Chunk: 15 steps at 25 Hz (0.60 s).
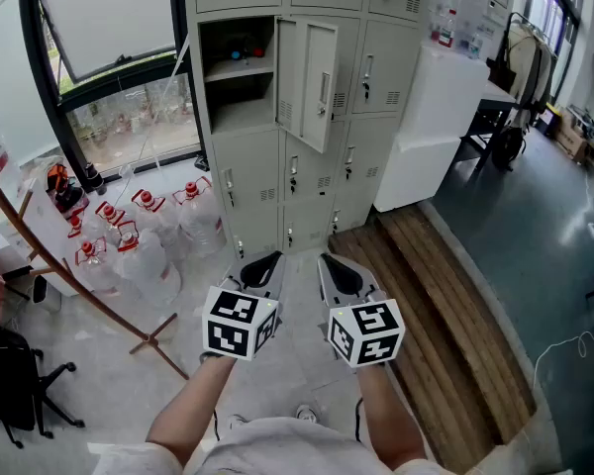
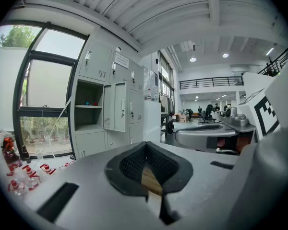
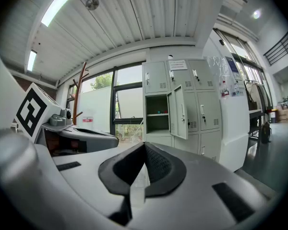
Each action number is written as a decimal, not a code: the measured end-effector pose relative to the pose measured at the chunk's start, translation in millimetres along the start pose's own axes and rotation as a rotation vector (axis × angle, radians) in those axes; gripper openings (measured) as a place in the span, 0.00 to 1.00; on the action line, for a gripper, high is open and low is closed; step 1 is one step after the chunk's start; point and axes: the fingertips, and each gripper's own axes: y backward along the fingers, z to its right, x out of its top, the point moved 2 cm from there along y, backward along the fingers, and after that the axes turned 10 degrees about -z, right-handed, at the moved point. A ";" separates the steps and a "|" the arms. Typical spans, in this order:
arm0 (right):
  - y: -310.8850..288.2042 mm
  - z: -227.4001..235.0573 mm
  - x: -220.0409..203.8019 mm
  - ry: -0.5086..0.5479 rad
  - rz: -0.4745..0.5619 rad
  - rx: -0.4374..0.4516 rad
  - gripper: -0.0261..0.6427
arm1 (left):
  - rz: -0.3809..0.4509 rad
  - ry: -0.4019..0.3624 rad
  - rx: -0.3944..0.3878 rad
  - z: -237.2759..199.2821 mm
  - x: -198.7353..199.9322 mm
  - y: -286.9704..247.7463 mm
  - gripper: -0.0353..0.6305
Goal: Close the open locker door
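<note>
Two grippers out in front, well back from the lockers. Left gripper pinched shut, nothing in it. Right gripper pinched shut too, also holding nothing. Likely kept shut for pushing, not for grabbing. Held side by side and pointed at the lockers, probably to walk straight up to them.

Open locker door up in the second row of the lockers, swung out to the right of its open box. Small red and blue things on the shelf inside. Not touched yet. Best to push the door's free edge back until flat with the lockers.

Big water bottles on the floor left of the lockers, so safer to step in from the middle.
</note>
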 end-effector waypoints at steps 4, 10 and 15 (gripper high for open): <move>2.7 10.2 -0.8 0.010 0.001 0.008 0.05 | -0.005 0.000 -0.002 9.9 3.8 -8.6 0.06; 2.5 30.9 -3.2 -0.008 0.010 0.041 0.05 | -0.010 -0.015 0.011 25.4 10.3 -27.6 0.06; 6.5 57.7 -6.3 -0.002 0.006 0.060 0.05 | -0.014 -0.012 0.024 42.6 18.8 -50.7 0.06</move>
